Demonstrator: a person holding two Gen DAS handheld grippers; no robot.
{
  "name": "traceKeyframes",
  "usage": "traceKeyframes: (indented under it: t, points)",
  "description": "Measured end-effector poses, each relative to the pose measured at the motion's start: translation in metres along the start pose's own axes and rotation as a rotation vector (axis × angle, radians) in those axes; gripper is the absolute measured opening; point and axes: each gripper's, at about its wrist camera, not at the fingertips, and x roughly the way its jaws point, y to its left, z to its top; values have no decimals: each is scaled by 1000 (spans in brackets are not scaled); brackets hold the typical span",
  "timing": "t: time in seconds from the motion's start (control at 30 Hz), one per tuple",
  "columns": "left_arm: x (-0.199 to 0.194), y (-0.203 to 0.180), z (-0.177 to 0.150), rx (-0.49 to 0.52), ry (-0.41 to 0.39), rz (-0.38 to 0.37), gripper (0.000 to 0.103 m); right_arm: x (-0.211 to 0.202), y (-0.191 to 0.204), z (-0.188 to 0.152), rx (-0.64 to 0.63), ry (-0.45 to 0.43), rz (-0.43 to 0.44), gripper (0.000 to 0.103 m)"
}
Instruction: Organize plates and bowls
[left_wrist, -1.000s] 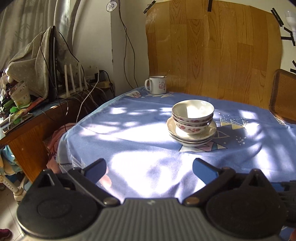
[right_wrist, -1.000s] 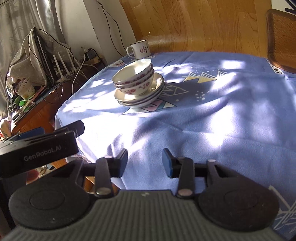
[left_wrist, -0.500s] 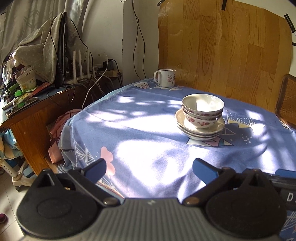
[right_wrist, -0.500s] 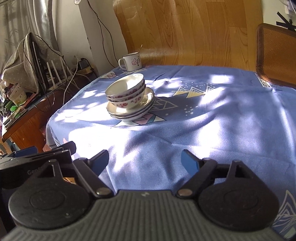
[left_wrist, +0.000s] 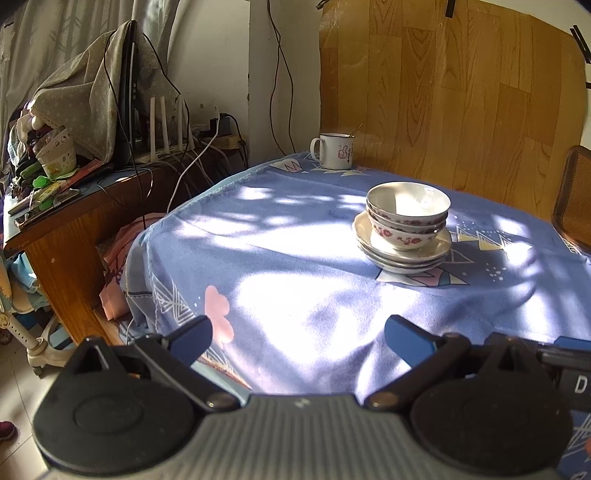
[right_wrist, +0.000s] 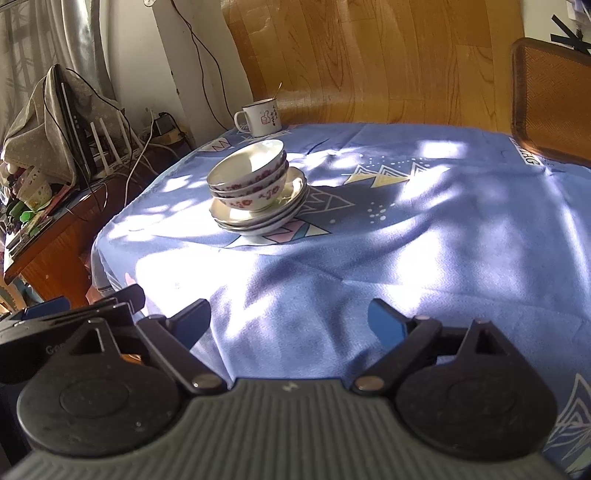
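Note:
A stack of white floral bowls (left_wrist: 408, 210) (right_wrist: 249, 177) sits nested on a stack of white plates (left_wrist: 402, 251) (right_wrist: 262, 218) on the blue tablecloth (left_wrist: 295, 266) (right_wrist: 406, 240). My left gripper (left_wrist: 297, 338) is open and empty, near the table's front edge, well short of the stack. My right gripper (right_wrist: 290, 325) is open and empty, also near the front edge. The left gripper's body shows at the left in the right wrist view (right_wrist: 66, 317).
A white mug with a spoon (left_wrist: 334, 149) (right_wrist: 260, 118) stands at the table's far edge by a wood panel (left_wrist: 461, 92). A cluttered wooden side table (left_wrist: 66, 206) with cables stands left. A woven chair back (right_wrist: 550, 107) is at the right.
Both grippers have drawn back from the stack toward the table's front edge. The right gripper's jaws have opened wide from a narrow gap. The left gripper stayed open.

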Motion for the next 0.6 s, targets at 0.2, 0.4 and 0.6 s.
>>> traceKeyframes:
  t: [0.2, 0.4, 0.6]
  points:
    - [-2, -5, 0, 9, -6, -1, 103, -2, -5, 0, 16, -7, -2, 95]
    - [-3, -10, -2, 24, -2, 2, 103, -4, -7, 1, 20, -6, -3, 95]
    - [-4, -7, -2, 26, -6, 30, 103, 1, -5, 2, 18, 4, 16, 96]
